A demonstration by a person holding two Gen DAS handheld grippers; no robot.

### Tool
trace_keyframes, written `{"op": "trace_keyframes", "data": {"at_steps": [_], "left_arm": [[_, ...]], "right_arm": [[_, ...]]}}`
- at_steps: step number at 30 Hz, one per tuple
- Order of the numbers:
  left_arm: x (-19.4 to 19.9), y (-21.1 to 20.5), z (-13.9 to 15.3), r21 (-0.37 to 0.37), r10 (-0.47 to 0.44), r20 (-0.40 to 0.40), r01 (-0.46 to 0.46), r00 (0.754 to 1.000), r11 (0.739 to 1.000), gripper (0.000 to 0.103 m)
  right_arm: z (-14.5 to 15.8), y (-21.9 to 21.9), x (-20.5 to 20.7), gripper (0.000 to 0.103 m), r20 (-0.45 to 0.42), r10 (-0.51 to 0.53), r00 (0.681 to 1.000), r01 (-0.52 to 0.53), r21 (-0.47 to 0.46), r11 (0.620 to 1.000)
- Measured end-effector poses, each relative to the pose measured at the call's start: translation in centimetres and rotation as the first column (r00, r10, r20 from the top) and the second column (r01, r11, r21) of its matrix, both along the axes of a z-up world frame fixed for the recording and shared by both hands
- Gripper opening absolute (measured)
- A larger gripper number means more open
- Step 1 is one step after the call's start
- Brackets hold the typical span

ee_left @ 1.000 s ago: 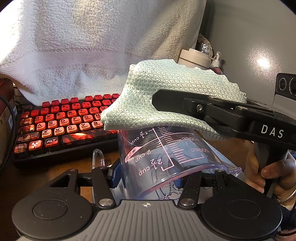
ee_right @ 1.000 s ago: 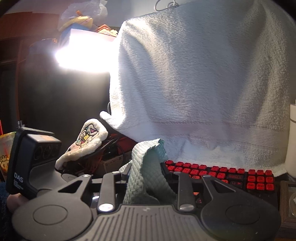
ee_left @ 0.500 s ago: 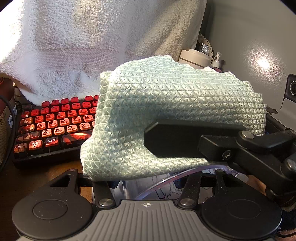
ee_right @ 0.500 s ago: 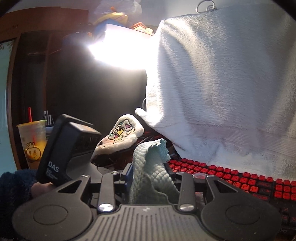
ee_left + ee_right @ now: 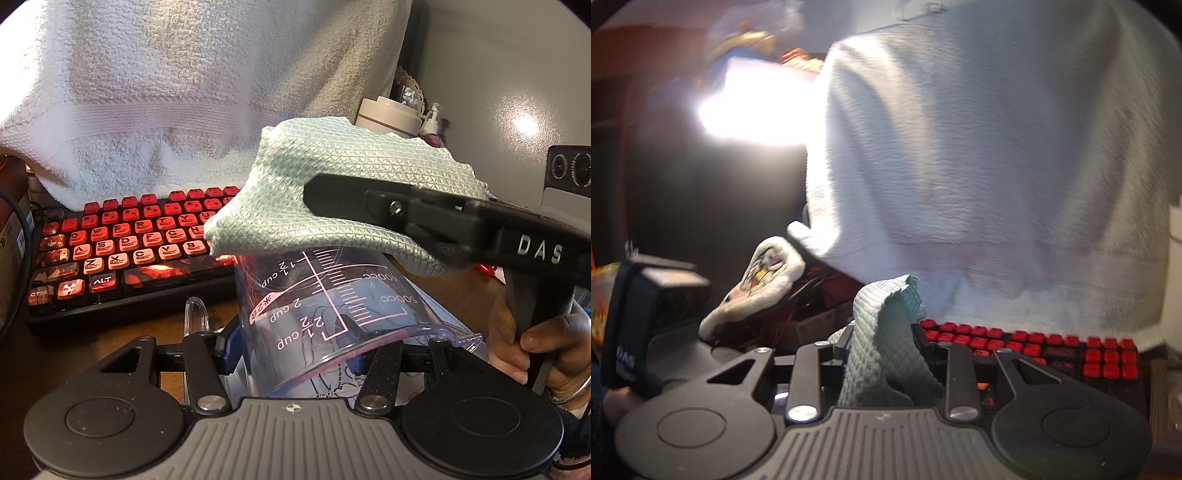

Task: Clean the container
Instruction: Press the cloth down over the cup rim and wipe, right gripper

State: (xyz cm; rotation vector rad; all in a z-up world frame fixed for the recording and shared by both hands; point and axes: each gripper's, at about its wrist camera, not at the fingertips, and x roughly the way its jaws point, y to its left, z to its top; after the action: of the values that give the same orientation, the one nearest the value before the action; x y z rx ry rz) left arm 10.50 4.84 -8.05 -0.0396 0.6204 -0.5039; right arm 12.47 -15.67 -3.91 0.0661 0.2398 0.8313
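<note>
While clamping the measuring cup (image 5: 325,295) in the left claw (image 5: 295,349), wiping its outer wall with the cloth (image 5: 332,192).
Held on its side over the counter (image 5: 103,339), rim at 6 o'clock by the claw, base away toward 12. Pinched in the right claw (image 5: 882,343), reaching in from 3 o'clock with jaws having just been closing on it, cloth draped over the far upper wall. Probably next: dragging along the long axis, 12 toward 6.
</note>
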Motion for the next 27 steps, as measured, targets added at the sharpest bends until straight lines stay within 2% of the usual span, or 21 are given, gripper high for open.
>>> {"op": "trace_keyframes", "data": {"at_steps": [3, 7, 12, 14, 16, 19, 27], "left_arm": [[0.0, 0.1, 0.0, -0.004, 0.000, -0.002, 0.000, 1.000, 1.000, 0.051], [0.0, 0.1, 0.0, -0.004, 0.000, -0.002, 0.000, 1.000, 1.000, 0.051], [0.0, 0.1, 0.0, -0.004, 0.001, -0.002, -0.001, 1.000, 1.000, 0.051], [0.0, 0.1, 0.0, -0.003, 0.001, -0.002, -0.001, 1.000, 1.000, 0.051], [0.0, 0.1, 0.0, -0.003, 0.001, -0.002, -0.001, 1.000, 1.000, 0.051], [0.1, 0.0, 0.0, 0.000, 0.001, -0.001, -0.001, 1.000, 1.000, 0.051], [0.1, 0.0, 0.0, 0.000, 0.001, -0.001, -0.001, 1.000, 1.000, 0.051]], "right_arm": [[-0.1, -0.4, 0.2, 0.031, -0.024, 0.016, 1.000, -0.015, 0.032, 0.999], [-0.1, 0.4, -0.8, 0.032, 0.016, 0.068, 0.998, -0.068, 0.002, 0.998], [-0.1, 1.7, -2.4, 0.034, 0.056, 0.201, 0.978, -0.200, -0.035, 0.979], [0.0, 2.1, -2.9, 0.038, 0.067, 0.233, 0.970, -0.231, -0.043, 0.972], [0.0, 2.2, -2.9, 0.037, 0.067, 0.228, 0.971, -0.225, -0.044, 0.973], [0.0, 2.1, -2.8, 0.028, 0.068, 0.201, 0.977, -0.197, -0.051, 0.979], [0.1, 0.5, -0.8, 0.028, 0.026, 0.035, 0.999, -0.034, -0.022, 0.999]]}}
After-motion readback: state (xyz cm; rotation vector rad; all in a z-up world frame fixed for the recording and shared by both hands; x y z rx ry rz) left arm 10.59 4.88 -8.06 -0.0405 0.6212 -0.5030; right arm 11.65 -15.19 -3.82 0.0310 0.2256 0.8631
